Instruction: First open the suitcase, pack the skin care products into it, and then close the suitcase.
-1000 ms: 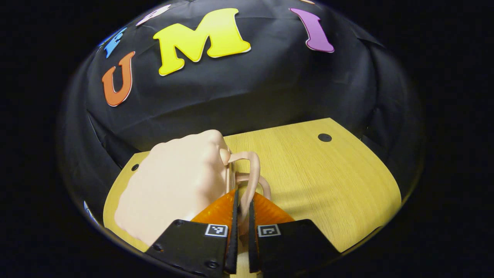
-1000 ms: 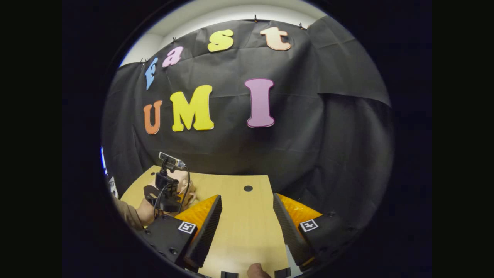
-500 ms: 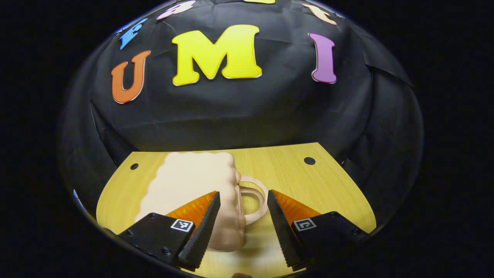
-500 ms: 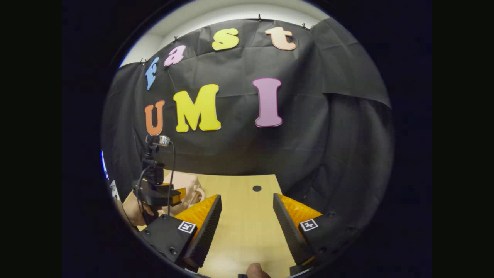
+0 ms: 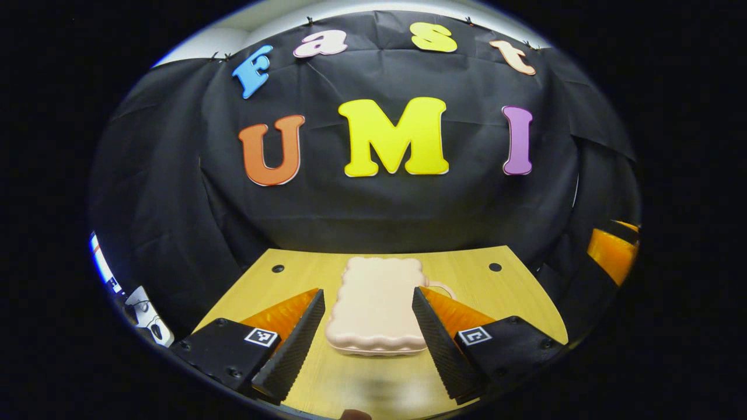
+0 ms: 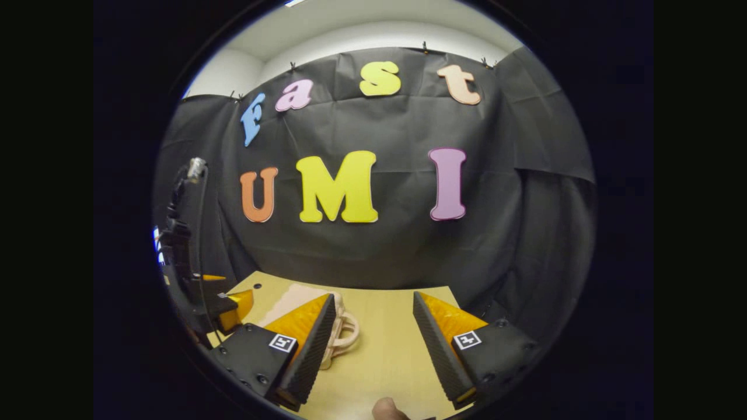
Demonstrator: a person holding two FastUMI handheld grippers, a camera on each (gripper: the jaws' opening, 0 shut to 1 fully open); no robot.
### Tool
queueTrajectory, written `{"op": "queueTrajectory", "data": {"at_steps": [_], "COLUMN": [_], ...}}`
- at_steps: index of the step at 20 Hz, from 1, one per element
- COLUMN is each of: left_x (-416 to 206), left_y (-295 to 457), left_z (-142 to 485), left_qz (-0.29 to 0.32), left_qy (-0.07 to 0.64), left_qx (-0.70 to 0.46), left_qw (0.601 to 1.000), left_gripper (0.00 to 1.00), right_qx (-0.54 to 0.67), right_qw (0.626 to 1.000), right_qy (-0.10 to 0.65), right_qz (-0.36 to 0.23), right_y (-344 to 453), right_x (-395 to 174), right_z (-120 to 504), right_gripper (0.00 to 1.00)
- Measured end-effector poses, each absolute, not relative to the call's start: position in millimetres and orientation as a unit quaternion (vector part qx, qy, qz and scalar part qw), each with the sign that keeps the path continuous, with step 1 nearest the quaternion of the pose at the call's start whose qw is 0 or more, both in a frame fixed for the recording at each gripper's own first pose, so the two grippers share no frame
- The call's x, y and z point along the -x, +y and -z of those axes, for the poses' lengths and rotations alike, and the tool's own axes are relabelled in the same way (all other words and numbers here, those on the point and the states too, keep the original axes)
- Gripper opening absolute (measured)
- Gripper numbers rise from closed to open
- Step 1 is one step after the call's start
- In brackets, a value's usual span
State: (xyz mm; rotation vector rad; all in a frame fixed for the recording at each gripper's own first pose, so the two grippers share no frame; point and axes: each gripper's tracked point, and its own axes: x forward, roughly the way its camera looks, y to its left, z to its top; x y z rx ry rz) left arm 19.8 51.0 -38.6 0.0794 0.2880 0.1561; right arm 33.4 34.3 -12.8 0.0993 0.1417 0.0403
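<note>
Lying flat on the wooden table (image 5: 513, 291), the small pale pink suitcase (image 5: 376, 306) has its lid down, its scalloped edges lined up all round. In the left gripper view it sits straight ahead, framed between the two fingers of the left gripper (image 5: 367, 332), whose jaws are spread wide and touch nothing; the case lies a little beyond the fingertips, with bare table in front of it. Its looped handle (image 5: 440, 287) sticks out from the far right side, partly hidden behind the right-hand finger.

In the right gripper view the right gripper (image 6: 373, 332) is likewise released, fingers wide apart over bare tabletop, holding nothing. From there the suitcase (image 6: 292, 297) shows off to the left, mostly hidden behind the gripper's left-hand finger, with the handle (image 6: 344, 335) poking out just beside that finger. Farther left in the same view the left gripper (image 6: 230, 306) hangs near the table's edge, with its black camera mount and cable rising above it.

Two small dark holes mark the far corners of the table. A fingertip shows at the bottom edge of the right gripper view.
</note>
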Motion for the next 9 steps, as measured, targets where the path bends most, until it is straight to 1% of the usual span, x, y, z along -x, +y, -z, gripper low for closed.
{"op": "queueTrajectory", "data": {"at_steps": [1,3,5,9], "left_x": [-10,1,5,9], "left_y": [53,59,61,70], "left_z": [27,14,-1,-20], "left_qz": [-0.072,-0.063,-0.054,-0.047], "left_qy": [0.127,0.102,0.073,0.040], "left_qx": [-0.035,-0.029,-0.038,-0.028], "left_qw": [0.989,0.992,0.995,0.998], "left_gripper": [0.96,0.95,0.96,0.95], "right_qx": [-0.047,-0.042,-0.034,-0.013], "right_qw": [0.996,0.997,0.998,0.999], "right_qy": [0.068,0.061,0.049,0.024], "right_qz": [-0.020,-0.023,-0.024,-0.020], "right_y": [45,64,79,96], "right_x": [-33,-32,-29,-31], "right_z": [11,5,-5,-25], "right_gripper": [0.77,0.79,0.79,0.79]}}
